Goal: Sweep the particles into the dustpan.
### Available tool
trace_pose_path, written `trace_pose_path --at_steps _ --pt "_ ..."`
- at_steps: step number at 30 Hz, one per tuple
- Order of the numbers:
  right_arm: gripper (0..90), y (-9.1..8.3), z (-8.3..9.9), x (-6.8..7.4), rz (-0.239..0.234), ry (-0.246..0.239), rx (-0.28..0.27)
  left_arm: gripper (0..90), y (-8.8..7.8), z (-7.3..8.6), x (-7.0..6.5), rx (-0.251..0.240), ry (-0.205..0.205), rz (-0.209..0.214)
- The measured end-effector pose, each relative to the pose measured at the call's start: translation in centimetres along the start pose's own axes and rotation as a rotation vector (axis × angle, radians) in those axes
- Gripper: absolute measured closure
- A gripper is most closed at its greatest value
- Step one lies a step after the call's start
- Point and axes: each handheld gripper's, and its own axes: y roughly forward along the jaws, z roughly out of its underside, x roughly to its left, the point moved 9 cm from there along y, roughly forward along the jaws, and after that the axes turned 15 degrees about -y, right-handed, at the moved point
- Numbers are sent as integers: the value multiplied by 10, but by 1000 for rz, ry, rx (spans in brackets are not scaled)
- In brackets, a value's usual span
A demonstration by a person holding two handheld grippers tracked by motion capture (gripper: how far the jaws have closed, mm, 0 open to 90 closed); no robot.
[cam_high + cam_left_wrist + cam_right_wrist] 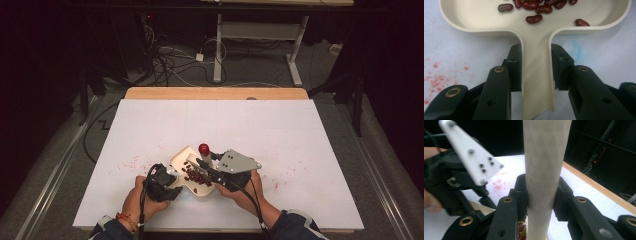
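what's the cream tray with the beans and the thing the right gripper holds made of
Cream tray: likely moulded plastic, smooth with a soft sheen, thin rounded rim, held by its handle. The beans look like glossy dried kidney beans. The right gripper clamps a pale handle, matte with a faint diamond texture; possibly plastic.

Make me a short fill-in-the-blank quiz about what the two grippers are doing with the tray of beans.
1. The left gripper is shut on the cream tray's ____.
2. The tray holds dark red kidney ____.
3. The right gripper is clamped on a pale ____, seen in the right gripper view.
4. The white table carries faint ____ stains beside the tray.

Missing words: handle; beans; tube; red
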Motion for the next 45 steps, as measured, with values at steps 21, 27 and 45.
trace_pose_path --at_steps 21,27,45 --pt "700 -41 -2 -33 18 41 -22 636 1 -2 7 -11 23 24" --pt "700 -58 3 -46 27 45 -22 636 2 -3 7 -18 20 30" --pt "700 -113 37 -78 89 94 32 637 0 -3 10 -26 4 51"
